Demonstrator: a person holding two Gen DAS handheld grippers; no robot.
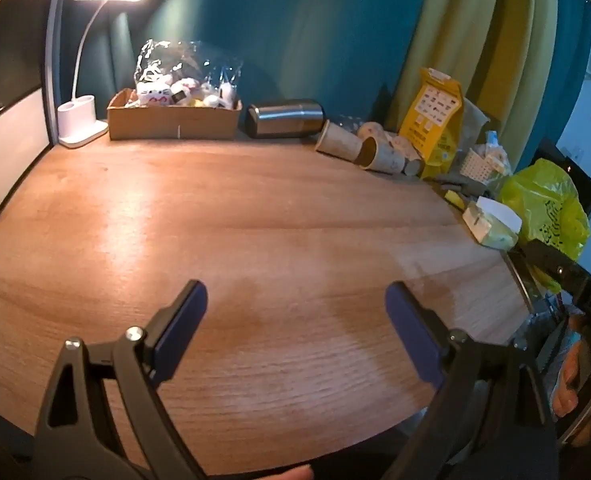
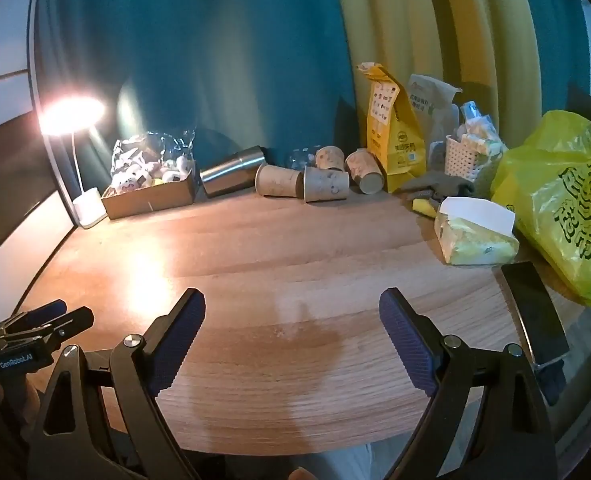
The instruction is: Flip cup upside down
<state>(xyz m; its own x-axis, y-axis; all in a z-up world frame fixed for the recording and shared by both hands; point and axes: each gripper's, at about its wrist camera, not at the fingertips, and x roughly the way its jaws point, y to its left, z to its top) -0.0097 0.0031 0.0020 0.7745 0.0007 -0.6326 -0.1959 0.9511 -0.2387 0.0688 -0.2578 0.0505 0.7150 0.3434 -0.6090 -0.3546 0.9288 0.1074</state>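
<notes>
Several paper cups (image 2: 325, 186) lie on their sides at the far edge of the wooden table (image 2: 295, 264); they also show in the left wrist view (image 1: 341, 142). A steel tumbler (image 1: 285, 118) lies on its side beside them, also seen in the right wrist view (image 2: 231, 176). My left gripper (image 1: 295, 312) is open and empty over the near table. My right gripper (image 2: 291, 320) is open and empty, near the front edge. The left gripper shows at the lower left of the right wrist view (image 2: 39, 320).
A lit desk lamp (image 1: 83, 120) and a cardboard box of plush toys (image 1: 173, 118) stand at the back left. A yellow paper bag (image 2: 391, 136), a white basket (image 2: 465, 156), a tissue pack (image 2: 475, 236), a yellow-green plastic bag (image 2: 563, 204) and a dark phone (image 2: 535, 316) crowd the right.
</notes>
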